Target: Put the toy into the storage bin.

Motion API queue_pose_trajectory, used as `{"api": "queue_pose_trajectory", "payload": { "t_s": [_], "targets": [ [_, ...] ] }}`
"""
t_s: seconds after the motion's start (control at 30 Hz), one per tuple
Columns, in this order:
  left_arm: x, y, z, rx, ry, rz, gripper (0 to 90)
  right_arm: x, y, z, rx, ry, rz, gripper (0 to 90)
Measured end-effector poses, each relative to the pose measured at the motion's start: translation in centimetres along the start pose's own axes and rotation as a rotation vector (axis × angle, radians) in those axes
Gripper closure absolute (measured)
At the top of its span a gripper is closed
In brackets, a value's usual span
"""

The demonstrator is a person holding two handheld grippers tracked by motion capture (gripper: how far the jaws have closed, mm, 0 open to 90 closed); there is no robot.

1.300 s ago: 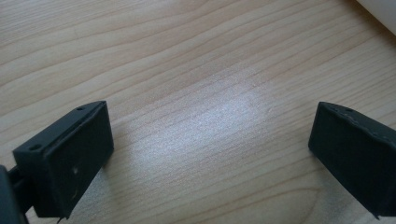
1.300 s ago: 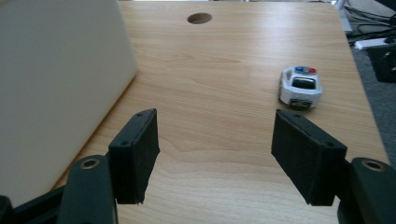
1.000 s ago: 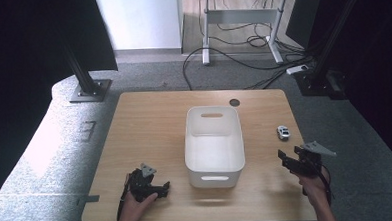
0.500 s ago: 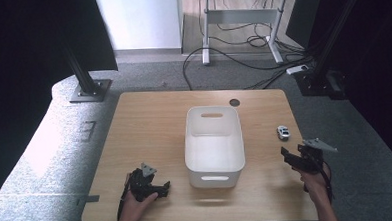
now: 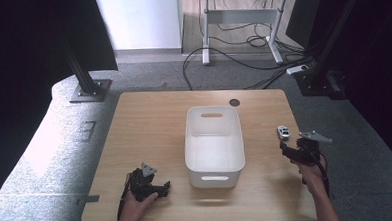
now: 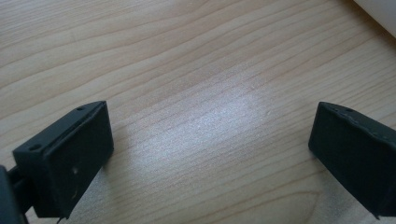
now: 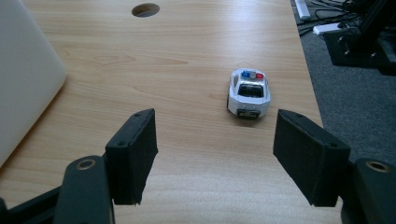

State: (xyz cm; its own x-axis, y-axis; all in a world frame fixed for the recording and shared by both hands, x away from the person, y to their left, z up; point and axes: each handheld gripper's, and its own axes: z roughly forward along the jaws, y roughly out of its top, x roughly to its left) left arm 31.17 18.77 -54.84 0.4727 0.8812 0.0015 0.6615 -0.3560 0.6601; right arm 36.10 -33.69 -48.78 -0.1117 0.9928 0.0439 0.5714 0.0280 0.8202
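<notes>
The toy car (image 7: 249, 94) sits on the table (image 5: 150, 132) just ahead of the right gripper (image 7: 215, 154), whose jaws stand wide apart and empty. Over the last second that gripper has drawn slightly back, probably lining up a grab. The left gripper (image 6: 210, 149), also spread, rests beside the white bin (image 5: 215, 162).

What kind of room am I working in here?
Probably a lab or recording studio: a wooden table on grey carpet, black curtains on both sides, and loose cables under a desk behind.
</notes>
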Motion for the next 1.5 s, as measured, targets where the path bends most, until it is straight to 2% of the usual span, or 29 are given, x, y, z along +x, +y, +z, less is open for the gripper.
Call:
{"api": "queue_pose_trajectory", "payload": {
  "t_s": [0.2, 0.37, 0.6, 1.0, 1.5],
  "targets": [
    [0.0, 0.0, 0.0, 0.0, 0.0, 0.0, 0.0, 0.2, 0.7, 1.0, 0.011, -0.028, -0.003, 30.0],
    [0.0, 0.0, 0.0, 0.0, 0.0, 0.0, 0.0, 0.2, 1.2, 1.8, 0.015, -0.033, 0.006, 30.0],
    [0.0, 0.0, 0.0, 0.0, 0.0, 0.0, 0.0, 0.3, 1.6, 2.8, 0.026, -0.061, -0.007, 30.0],
    [0.0, 0.0, 0.0, 0.0, 0.0, 0.0, 0.0, 0.0, 2.1, 4.2, 0.042, -0.056, 0.002, 29.7],
    [0.0, 0.0, 0.0, 0.0, 0.0, 0.0, 0.0, -0.9, 2.0, 5.7, 0.078, -0.087, 0.02, 29.6]
  ]
}}
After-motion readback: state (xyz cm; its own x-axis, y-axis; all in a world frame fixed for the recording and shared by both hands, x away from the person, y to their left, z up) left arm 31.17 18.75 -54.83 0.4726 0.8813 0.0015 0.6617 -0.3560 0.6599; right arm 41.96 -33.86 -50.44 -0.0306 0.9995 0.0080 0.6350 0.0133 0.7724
